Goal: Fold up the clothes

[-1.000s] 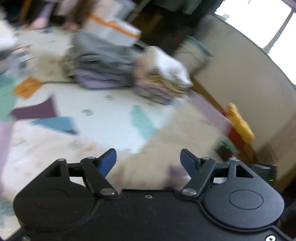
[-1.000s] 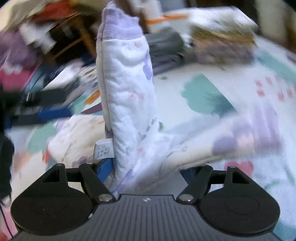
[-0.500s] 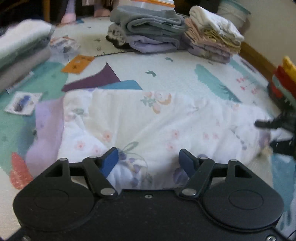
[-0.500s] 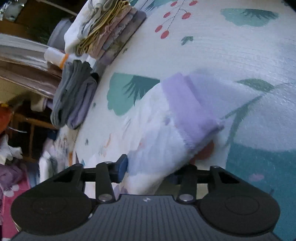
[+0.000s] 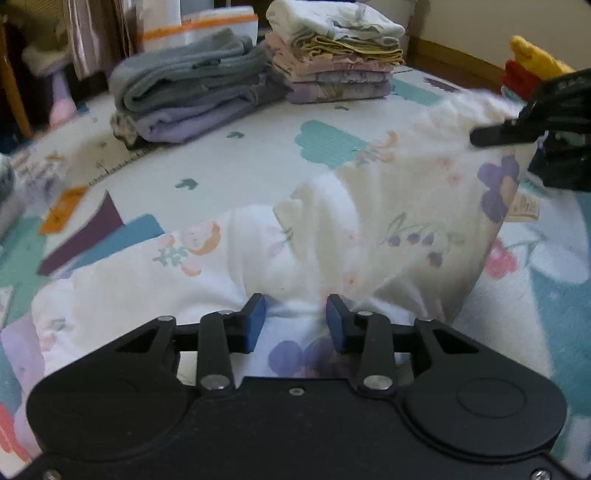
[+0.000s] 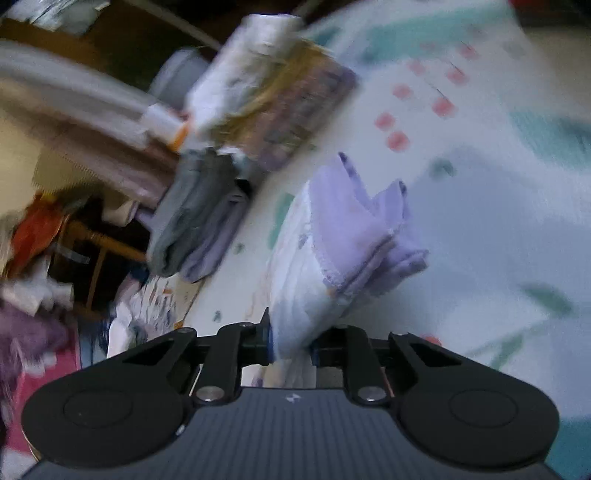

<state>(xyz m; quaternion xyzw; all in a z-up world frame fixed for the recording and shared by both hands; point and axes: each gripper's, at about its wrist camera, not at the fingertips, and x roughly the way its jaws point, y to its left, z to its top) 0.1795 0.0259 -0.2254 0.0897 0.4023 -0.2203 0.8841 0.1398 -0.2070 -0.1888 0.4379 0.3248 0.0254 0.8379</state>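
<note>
white cotton with pale flowers and lilac trim, the garment point(image 5: 332, 229) i'm folding lies spread across the printed play mat point(image 5: 229, 162), partly doubled over: a cream-looking upper layer sits raised toward my right side, while a flatter white part with a peach bloom print lies toward my left. a small tag shows at its right edge. in the right wrist view the lilac cuffs point(image 6: 369, 229) are bunched together and stick up past the fingers, though that view is blurred.

no bins or baskets that i can make out clearly; beyond the garment, two folded stacks sit on the mat side by side, a grey and lilac stack point(image 5: 192, 92) and a taller pastel stack point(image 5: 332, 55) topped with white. a white tub with an orange band point(image 5: 199, 29) stands behind them.

my left gripper point(image 5: 295, 321) sits low at the near hem, blue pads point(image 5: 256, 321) drawn in on a pinched ridge of the fabric. my right gripper point(image 6: 291, 341) is clamped on a thick fold of the same garment, tilted sideways; from the left wrist view it shows as a dark shape at the garment's far right end, lifted off the mat.
</note>
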